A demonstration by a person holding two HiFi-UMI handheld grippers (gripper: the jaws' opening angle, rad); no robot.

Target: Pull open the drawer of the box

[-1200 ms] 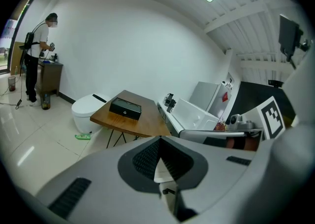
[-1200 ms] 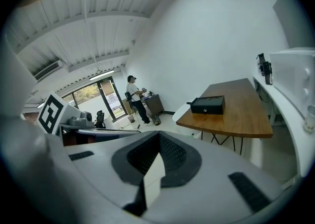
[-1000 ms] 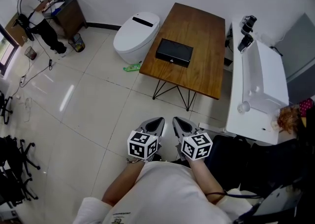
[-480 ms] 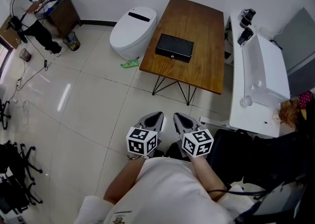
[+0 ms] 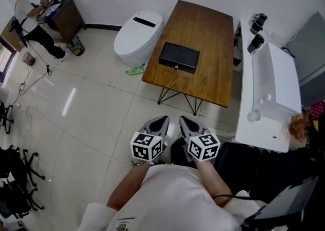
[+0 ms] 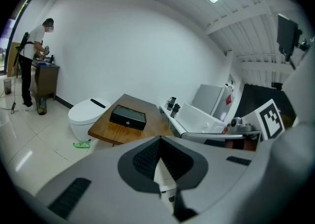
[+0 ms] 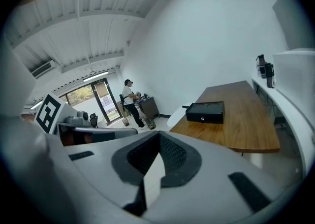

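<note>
**Overhead layout, both tools idle**

Black box (image 5: 179, 55), its drawer (image 5: 177, 64) shut, lies on the wooden table (image 5: 208, 27) at 12 o'clock. A toilet (image 5: 137, 37) stands at 11. The left gripper (image 5: 161, 123) and right gripper (image 5: 185, 122), jaws closed and empty, hover over the tiled floor (image 5: 91, 103) at 6.

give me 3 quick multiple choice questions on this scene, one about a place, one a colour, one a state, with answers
1. Where is the box? A on the floor; B on the wooden table; C on the toilet.
2. What colour is the box? A white; B red; C black.
3. What state is the left gripper in? A shut, empty; B wide open; C shut on the box.
Answers: B, it rests on the wooden table; C, every face that shows is black; A, its jaws meet with nothing between them, far from the box.
</note>
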